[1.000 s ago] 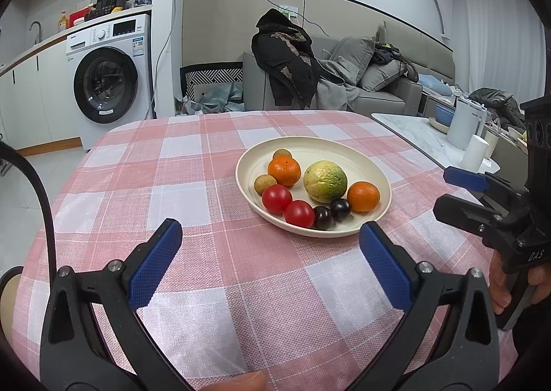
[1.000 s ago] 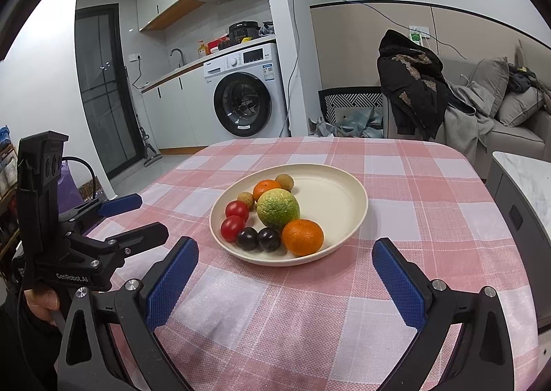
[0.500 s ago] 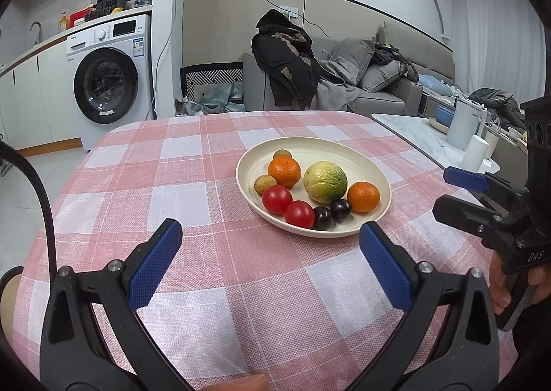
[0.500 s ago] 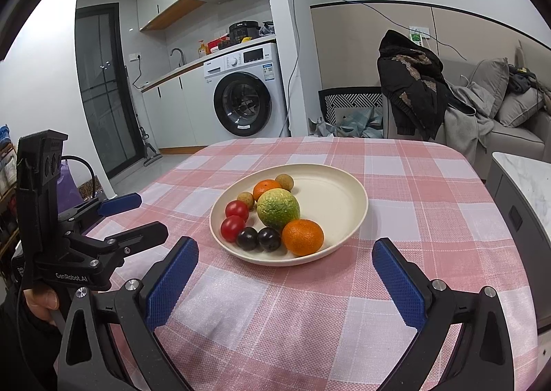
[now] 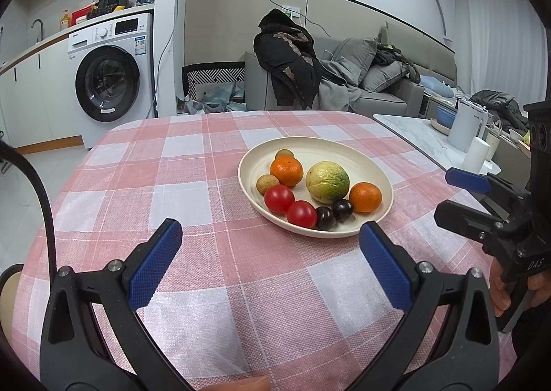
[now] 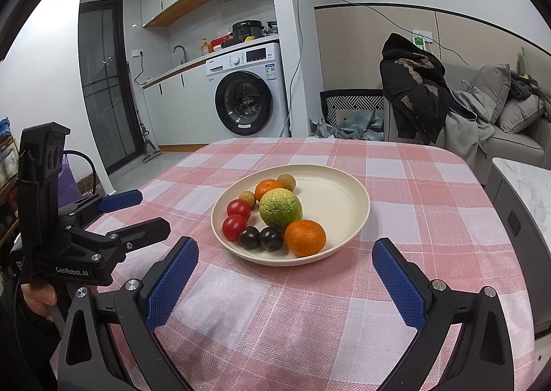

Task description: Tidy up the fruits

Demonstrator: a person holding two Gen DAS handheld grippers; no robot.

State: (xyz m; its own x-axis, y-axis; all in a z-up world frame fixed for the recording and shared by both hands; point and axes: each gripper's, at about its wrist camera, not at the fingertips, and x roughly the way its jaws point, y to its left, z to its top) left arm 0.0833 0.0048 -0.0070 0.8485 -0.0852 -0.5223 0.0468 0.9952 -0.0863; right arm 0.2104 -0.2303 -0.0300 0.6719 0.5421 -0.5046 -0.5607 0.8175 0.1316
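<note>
Holding both claws low over the near edge of the counter (image 5: 144, 184), I find nothing has shifted over the last second; my left claw (image 5: 272, 260) hangs where it did, blue pads wide apart with nothing between them, and my right claw (image 6: 286, 274) is the same, spread and gripping nothing; each shows in the other's view off to the side, my hand (image 5: 506, 291) on the right one's grip. All the fruit lies in the cream plate (image 5: 344, 146) on the pink checked cloth, crowded into the half nearer me and to my left, the far right part of the plate bare; the big green-yellow citrus (image 5: 327, 181) sits in the middle, one orange (image 5: 286, 170) touching it on its far left and a second orange (image 5: 365, 197) just beside it on the near right; two red tomatoes (image 5: 290, 205) lie touching each other at the near left rim, two dark plums (image 5: 334, 213) side by side next to them, and two small brown fruits (image 5: 268, 183) sit apart, one by the tomatoes and one beyond the first orange. Since no fruit lies loose on the cloth and like sits mostly by like, I judge this fits either a plate already sorted or one whose fruit is yet to be moved somewhere; the stillness settles neither.
</note>
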